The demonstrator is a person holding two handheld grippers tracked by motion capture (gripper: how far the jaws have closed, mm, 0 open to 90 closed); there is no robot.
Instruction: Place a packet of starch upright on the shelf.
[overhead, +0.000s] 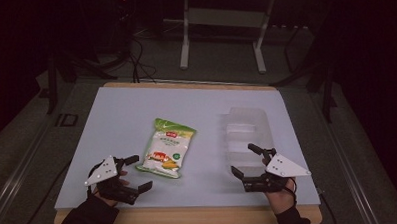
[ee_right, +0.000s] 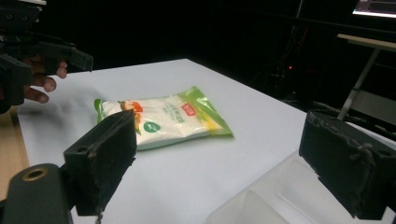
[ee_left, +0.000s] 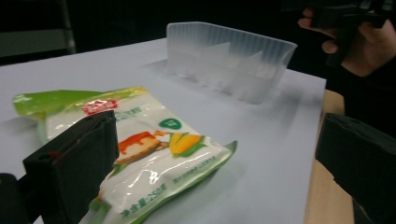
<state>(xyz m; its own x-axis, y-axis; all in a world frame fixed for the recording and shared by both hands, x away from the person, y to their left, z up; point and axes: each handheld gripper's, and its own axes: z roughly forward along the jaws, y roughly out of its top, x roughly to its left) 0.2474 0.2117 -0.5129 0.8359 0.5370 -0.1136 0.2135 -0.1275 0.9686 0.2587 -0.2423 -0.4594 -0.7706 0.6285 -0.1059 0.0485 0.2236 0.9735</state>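
On the white table (overhead: 112, 145), mid-left, lies the green-white snack bag (overhead: 167, 147), flat, untouched. Left gripper (overhead: 137, 173) sits just beside its near-left edge, jaws spread, grasping nothing. Right gripper (overhead: 248, 161) spread too, empty, at the clear plastic tray (overhead: 247, 128) near end.

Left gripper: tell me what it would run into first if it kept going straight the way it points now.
Most likely the food bag. The left gripper is open, aimed across the table, and the bag's near end lies just ahead of its jaws. The clear plastic tray sits farther beyond. Depth is hard to judge.
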